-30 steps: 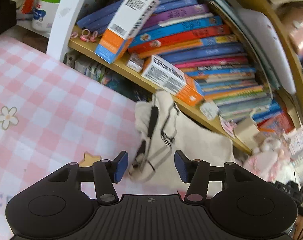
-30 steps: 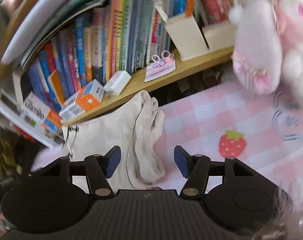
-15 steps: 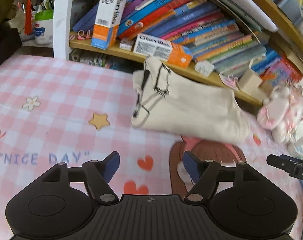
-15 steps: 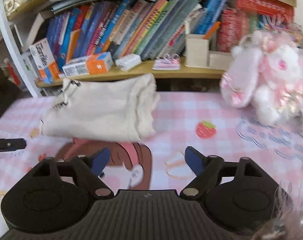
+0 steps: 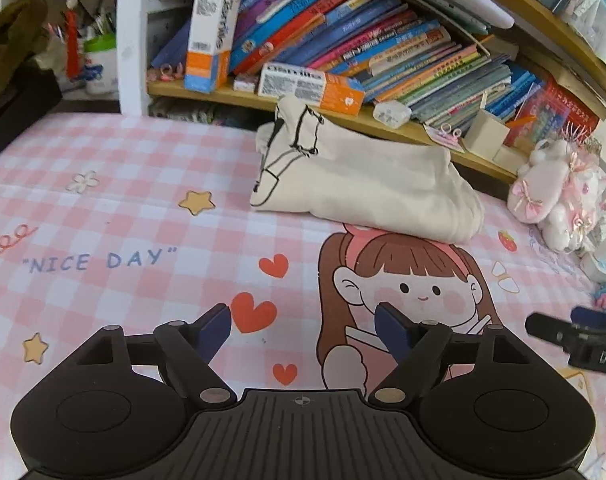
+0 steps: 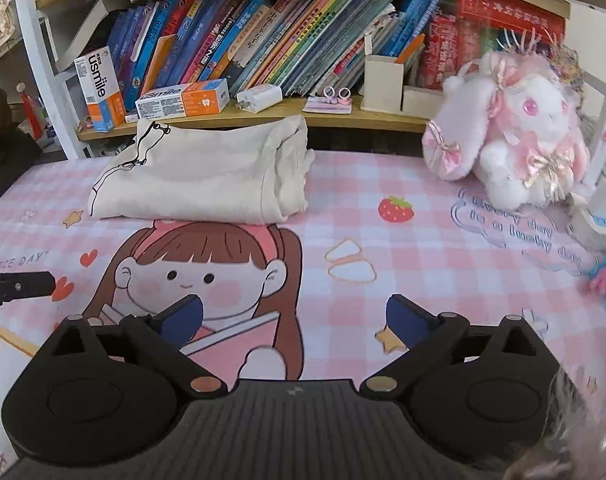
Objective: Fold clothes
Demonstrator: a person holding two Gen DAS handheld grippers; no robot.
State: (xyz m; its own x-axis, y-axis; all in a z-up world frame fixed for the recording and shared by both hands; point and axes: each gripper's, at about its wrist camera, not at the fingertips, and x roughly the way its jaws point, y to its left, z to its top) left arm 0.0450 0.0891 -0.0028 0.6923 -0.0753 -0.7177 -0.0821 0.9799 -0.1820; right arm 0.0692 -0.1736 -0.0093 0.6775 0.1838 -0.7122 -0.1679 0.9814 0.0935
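Garment: cream cloth garment, folded into a compact oblong bundle, thin black line drawing printed at its left end.
Garment, layers: several thicknesses stacked; the right end shows rounded folded edges lying one over another, slightly rumpled.
Garment, surface: top face smooth with shallow creases; the left end stands a little higher and leans toward the shelf.
Garment, position: lies on the pink checked mat at its far edge, just in front of the wooden bookshelf, directly above the printed cartoon girl, whose pink headband its near edge partly covers.
Garment, left-wrist view: the same bundle appears tilted, printed end at upper left, folded edges at lower right.
Left gripper: jaws spread wide, having just been opening; nothing between them; held above the mat, well apart from the garment.
Right gripper: jaws spread very wide, having just been opening; nothing between them; over the cartoon girl print, clear of the garment.
Neighbouring items: plush rabbit to the right of the garment, apart from it; two orange-and-white boxes on the shelf behind the garment's left end; slanted row of books above.
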